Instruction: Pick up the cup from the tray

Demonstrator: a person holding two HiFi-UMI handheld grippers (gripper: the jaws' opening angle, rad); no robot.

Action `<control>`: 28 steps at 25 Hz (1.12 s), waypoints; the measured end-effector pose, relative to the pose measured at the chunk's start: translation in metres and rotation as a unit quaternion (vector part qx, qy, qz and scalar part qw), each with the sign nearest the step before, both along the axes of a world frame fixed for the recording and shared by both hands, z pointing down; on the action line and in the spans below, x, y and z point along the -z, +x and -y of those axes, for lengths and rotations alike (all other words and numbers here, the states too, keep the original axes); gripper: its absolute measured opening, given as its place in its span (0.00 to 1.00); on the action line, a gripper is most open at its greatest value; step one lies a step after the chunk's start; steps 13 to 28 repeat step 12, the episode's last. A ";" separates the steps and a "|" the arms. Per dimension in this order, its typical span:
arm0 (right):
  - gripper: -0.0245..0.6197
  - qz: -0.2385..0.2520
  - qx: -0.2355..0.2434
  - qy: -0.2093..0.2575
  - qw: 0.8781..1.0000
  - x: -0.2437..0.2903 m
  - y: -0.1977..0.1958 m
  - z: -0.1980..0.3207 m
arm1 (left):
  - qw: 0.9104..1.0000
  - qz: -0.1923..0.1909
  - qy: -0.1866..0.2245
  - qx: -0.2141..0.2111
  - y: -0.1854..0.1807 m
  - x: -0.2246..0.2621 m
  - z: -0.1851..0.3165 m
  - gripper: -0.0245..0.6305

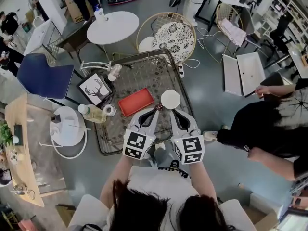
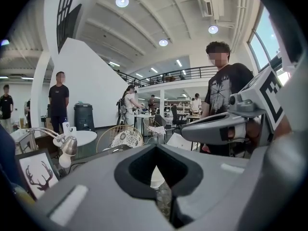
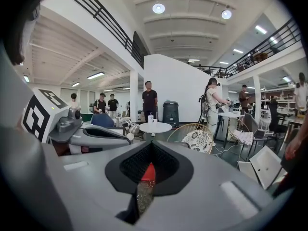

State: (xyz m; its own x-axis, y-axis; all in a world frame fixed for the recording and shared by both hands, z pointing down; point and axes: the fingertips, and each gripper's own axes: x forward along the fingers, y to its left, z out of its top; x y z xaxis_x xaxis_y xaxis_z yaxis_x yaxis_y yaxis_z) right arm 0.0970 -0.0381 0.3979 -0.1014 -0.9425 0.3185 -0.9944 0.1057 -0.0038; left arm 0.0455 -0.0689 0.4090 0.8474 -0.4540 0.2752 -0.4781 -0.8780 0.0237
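White and round from above, the cup [image 1: 170, 99] stood on the tabletop [image 1: 147, 73] just beside the right end of the red tray [image 1: 136, 101]. The head view did not show whether the two touched. The tray itself lay flat and slightly askew near the middle of the dark, patterned surface.

The left tongs [image 1: 155, 110] and the right tongs [image 1: 174, 113] were held side by side over the near edge of the tabletop, close to the person's body and pointing away. The left tips were near the tray's right end, and the right tips were just short of the cup. Neither touched anything. Each gripper view showed its jaws brought together at the tips with nothing between them, leaving only the small diamond-shaped gap behind the tips. A white shape showed through that gap on the left and a patch of the red tray on the right.

To the left of the tray lay a roll of tape [image 1: 109, 110] and, beside it, a clear bottle [image 1: 91, 113] on its side. A framed deer picture [image 1: 95, 88] sat at the far left corner, and a desk lamp [image 1: 113, 71] reached in near it. Beyond the tabletop stood a round white table [image 1: 113, 27] and a wicker chair [image 1: 168, 35] with a patterned cushion.
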 end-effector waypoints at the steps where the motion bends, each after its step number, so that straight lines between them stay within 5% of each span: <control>1: 0.07 -0.001 0.000 0.000 1.000 0.000 -0.001 -0.001 | 1.000 0.001 0.001 0.001 -0.001 0.000 0.000 0.04; 28: 0.07 -0.011 0.009 0.004 1.000 0.002 -0.009 -0.003 | 1.000 0.004 -0.012 -0.005 -0.008 -0.006 -0.006 0.04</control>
